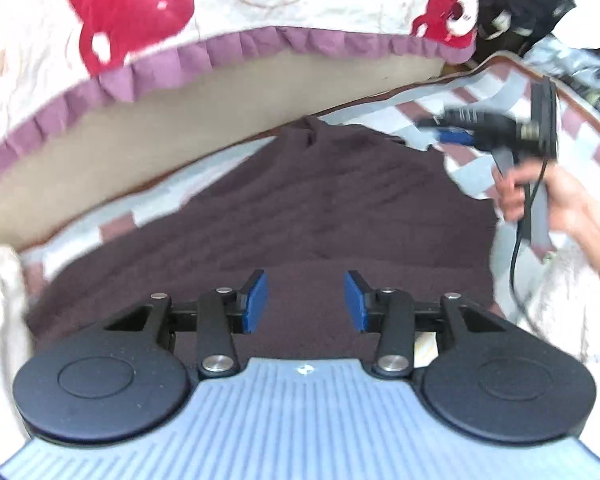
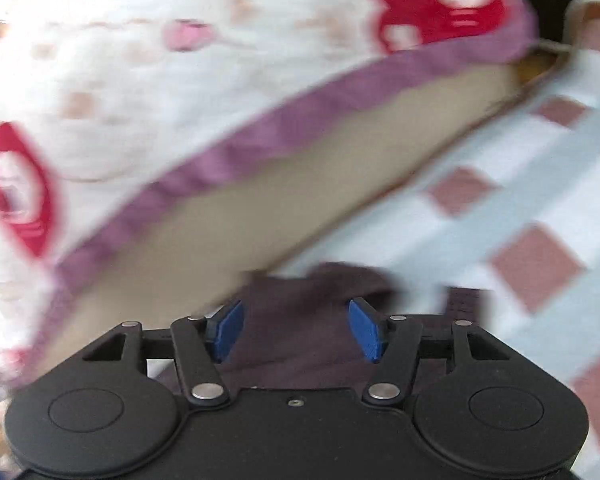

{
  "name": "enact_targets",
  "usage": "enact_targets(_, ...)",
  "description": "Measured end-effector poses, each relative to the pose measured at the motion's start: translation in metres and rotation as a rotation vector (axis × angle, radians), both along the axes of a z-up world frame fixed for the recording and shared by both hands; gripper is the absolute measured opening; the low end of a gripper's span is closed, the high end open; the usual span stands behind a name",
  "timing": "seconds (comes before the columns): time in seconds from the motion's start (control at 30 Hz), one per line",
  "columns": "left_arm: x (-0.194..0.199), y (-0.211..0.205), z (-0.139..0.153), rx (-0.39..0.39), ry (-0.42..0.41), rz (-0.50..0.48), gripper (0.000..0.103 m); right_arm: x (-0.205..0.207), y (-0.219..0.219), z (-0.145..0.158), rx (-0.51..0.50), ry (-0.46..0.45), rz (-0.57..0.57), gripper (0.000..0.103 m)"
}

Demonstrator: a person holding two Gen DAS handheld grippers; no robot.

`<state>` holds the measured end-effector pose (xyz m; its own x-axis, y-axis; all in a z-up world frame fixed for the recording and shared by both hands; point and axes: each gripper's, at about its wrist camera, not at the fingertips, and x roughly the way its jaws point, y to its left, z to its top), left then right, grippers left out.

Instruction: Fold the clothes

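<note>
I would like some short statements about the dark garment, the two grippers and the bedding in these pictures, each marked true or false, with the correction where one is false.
1. The left gripper is open, with nothing between its pads. True.
2. The right gripper is shut on the dark brown garment. False: its jaws stand apart, with the garment only seen beyond them.
3. The garment lies on a checked sheet. True.
4. The quilt with red bears has a green frill. False: the frill along its edge is purple.
5. In the left wrist view, a hand holds the other gripper at the right. True.
</note>
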<state>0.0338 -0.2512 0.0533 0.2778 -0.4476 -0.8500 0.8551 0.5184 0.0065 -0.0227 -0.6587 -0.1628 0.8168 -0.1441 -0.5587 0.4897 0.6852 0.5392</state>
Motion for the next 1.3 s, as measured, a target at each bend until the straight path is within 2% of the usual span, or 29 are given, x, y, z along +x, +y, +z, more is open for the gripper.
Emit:
enact_targets(0.03,0.003,-0.016,0.006,0.037,-0.019,-0.004,0.043,0.0,0.003,0.001,-0.093,0.038,0.008,0.064)
enact_targets(0.13,0.003,-0.05,0.014,0.033,-0.058,0.003,0.043,-0.001,0.004,0.011,-0.359,0.106,0.003,0.064)
enact_targets(0.2,0.004,-0.074,0.019,0.029,-0.084,0.007,0.043,-0.003,-0.003,0.018,-0.396,0.099,-0.041,0.064)
enact_targets(0.27,0.004,-0.097,0.025,0.026,-0.11,0.012,0.043,-0.001,-0.01,0.021,-0.349,0.103,-0.027,0.07)
enact_targets(0.33,0.005,-0.12,0.03,0.022,-0.135,0.017,0.044,0.007,-0.01,0.016,-0.329,0.189,0.02,0.07)
enact_targets(0.43,0.0,-0.146,0.01,-0.039,-0.073,0.102,0.044,0.022,-0.008,0.006,-0.343,0.339,0.106,0.069)
enact_targets(0.47,-0.002,-0.151,0.003,-0.06,-0.044,0.135,0.044,0.023,-0.01,0.003,-0.353,0.374,0.088,0.07)
enact_targets(0.5,-0.004,-0.156,-0.004,-0.078,-0.016,0.165,0.044,0.019,-0.014,0.001,-0.332,0.373,0.067,0.069)
enact_targets(0.57,-0.01,-0.166,-0.014,-0.015,0.014,0.142,0.043,0.011,-0.023,-0.002,-0.29,0.37,0.027,0.067)
enact_targets(0.6,-0.012,-0.171,-0.014,-0.008,-0.017,0.142,0.043,0.005,-0.031,-0.002,-0.25,0.345,0.007,0.065)
enact_targets(0.63,-0.015,-0.176,-0.014,-0.002,-0.046,0.141,0.043,-0.002,-0.038,-0.002,-0.204,0.317,-0.016,0.061)
enact_targets(0.7,-0.015,-0.184,-0.012,-0.04,-0.05,0.138,0.043,-0.017,-0.056,-0.004,-0.082,0.256,-0.044,0.041)
enact_targets(0.73,-0.017,-0.189,-0.012,-0.06,-0.057,0.12,0.043,-0.025,-0.065,-0.005,-0.021,0.225,-0.058,0.025)
enact_targets(0.77,-0.019,-0.194,-0.015,-0.066,-0.077,0.089,0.043,-0.031,-0.072,-0.008,0.042,0.197,-0.064,0.021)
enact_targets(0.8,-0.021,-0.2,-0.018,-0.063,-0.109,0.051,0.043,-0.035,-0.076,-0.012,0.093,0.173,-0.053,0.021)
enact_targets(0.83,-0.021,-0.204,-0.023,-0.061,-0.142,0.027,0.044,-0.037,-0.076,-0.013,0.115,0.17,-0.03,0.022)
enact_targets(0.9,-0.018,-0.211,-0.038,-0.065,-0.184,0.0,0.044,-0.032,-0.07,-0.011,0.089,0.21,0.028,0.03)
enact_targets(0.93,-0.009,-0.212,-0.048,-0.078,-0.171,0.021,0.044,-0.029,-0.067,-0.009,0.065,0.223,0.04,0.045)
enact_targets(0.97,-0.001,-0.213,-0.058,-0.092,-0.158,0.043,0.044,-0.025,-0.064,-0.006,0.041,0.237,0.052,0.056)
enact_targets(1.03,0.025,-0.211,-0.084,-0.135,-0.095,0.131,0.044,-0.018,-0.06,-0.003,0.012,0.245,0.071,0.062)
enact_targets(1.13,0.061,-0.208,-0.124,-0.117,0.003,0.232,0.044,-0.002,-0.061,-0.012,-0.004,0.275,0.114,0.068)
enact_targets(1.27,0.09,-0.212,-0.157,-0.123,0.018,0.207,0.046,0.01,-0.053,-0.029,-0.091,0.386,0.145,0.068)
enact_targets(1.3,0.095,-0.215,-0.164,-0.12,0.023,0.199,0.048,0.012,-0.051,-0.033,-0.074,0.382,0.178,0.068)
